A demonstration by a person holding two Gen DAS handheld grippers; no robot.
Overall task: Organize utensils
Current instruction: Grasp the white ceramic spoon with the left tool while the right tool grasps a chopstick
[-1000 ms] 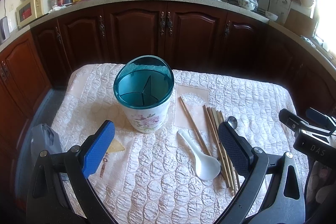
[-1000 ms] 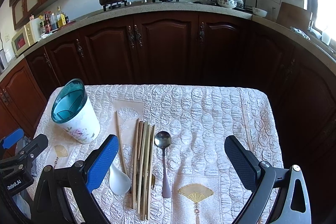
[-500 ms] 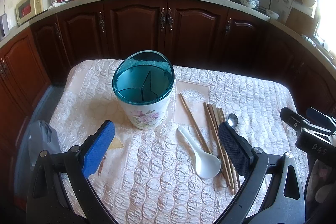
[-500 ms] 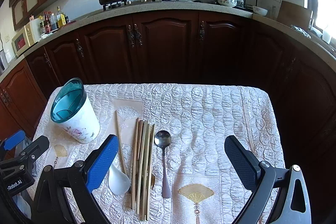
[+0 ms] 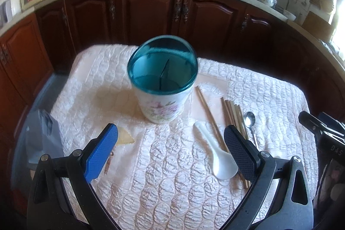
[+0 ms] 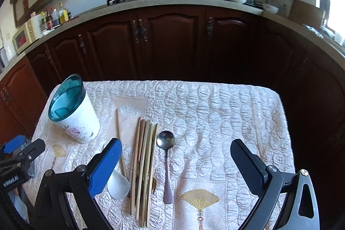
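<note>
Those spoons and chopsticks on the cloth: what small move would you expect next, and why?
Probably the right gripper dips toward the metal spoon. Its jaws are open and empty, the spoon lies almost straight ahead between them, and the holder stands empty nearby. That is only a guess.

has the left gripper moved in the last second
Yes. In the left wrist view the utensil holder now sits higher and more central against the left gripper, and the stove has slid toward the top edge, so the gripper has tipped downward and turned slightly left.

Quilted, faintly shiny cloth [image 6: 215, 113] covers the table; wooden chopsticks [image 6: 144, 156], a glossy white ceramic spoon [image 5: 217, 156], a polished metal spoon [image 6: 166, 156].
</note>
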